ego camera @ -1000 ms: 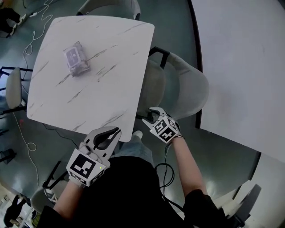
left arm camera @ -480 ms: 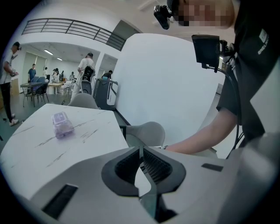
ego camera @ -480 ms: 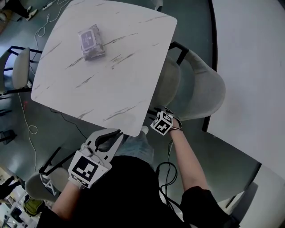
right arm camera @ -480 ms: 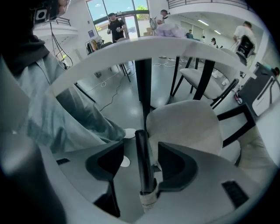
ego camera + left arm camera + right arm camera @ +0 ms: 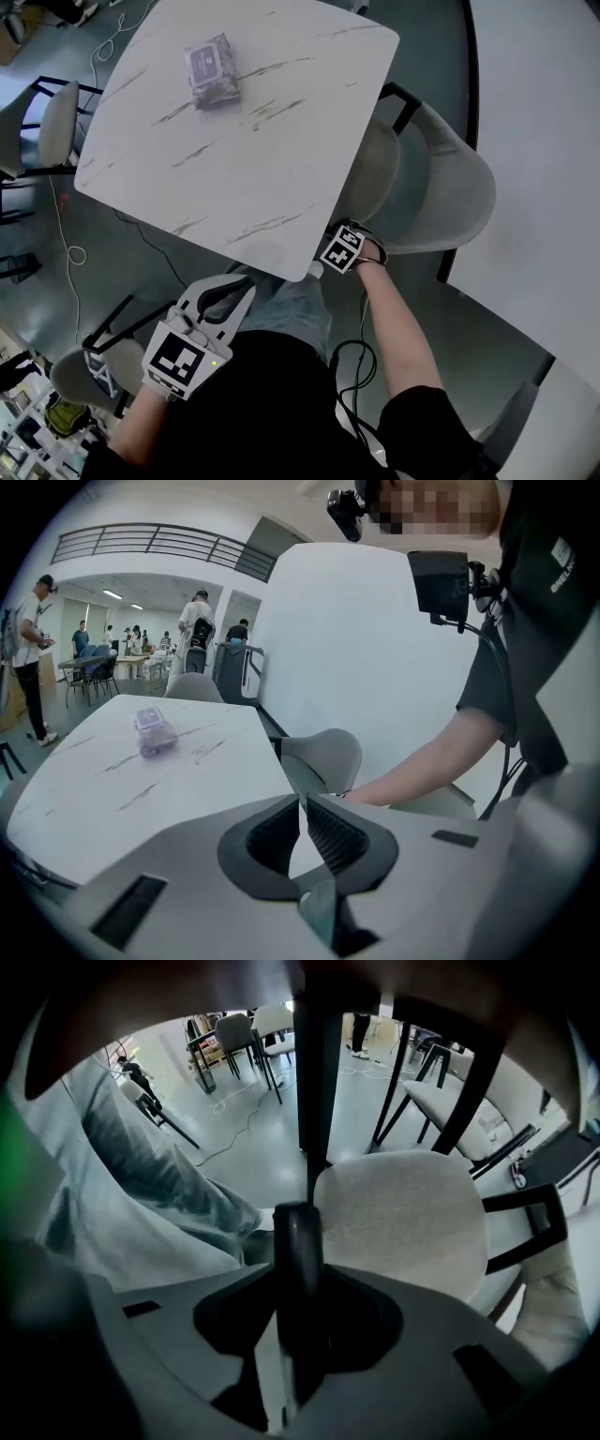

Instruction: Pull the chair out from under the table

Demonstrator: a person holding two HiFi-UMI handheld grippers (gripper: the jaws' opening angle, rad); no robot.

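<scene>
Chair bar [image 5: 298, 1227] in just-closing right claw [image 5: 300, 1283] — grip unseen from head view

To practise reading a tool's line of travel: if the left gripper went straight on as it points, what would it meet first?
Probably the near corner of the white table, just beyond the tips of the left gripper; the grey chair stands behind it. Depth is unclear.

Tally, head view.
table [image 5: 253, 122]: 1.
packet [image 5: 212, 70] on the table: 1.
chair [image 5: 441, 187]: 3. This one is tucked in at the table's right side, second chair [image 5: 52, 127] off its left side, third chair [image 5: 89, 375] off its near-left corner.
Claws: 2, left claw [image 5: 239, 281], right claw [image 5: 298, 1269].
</scene>
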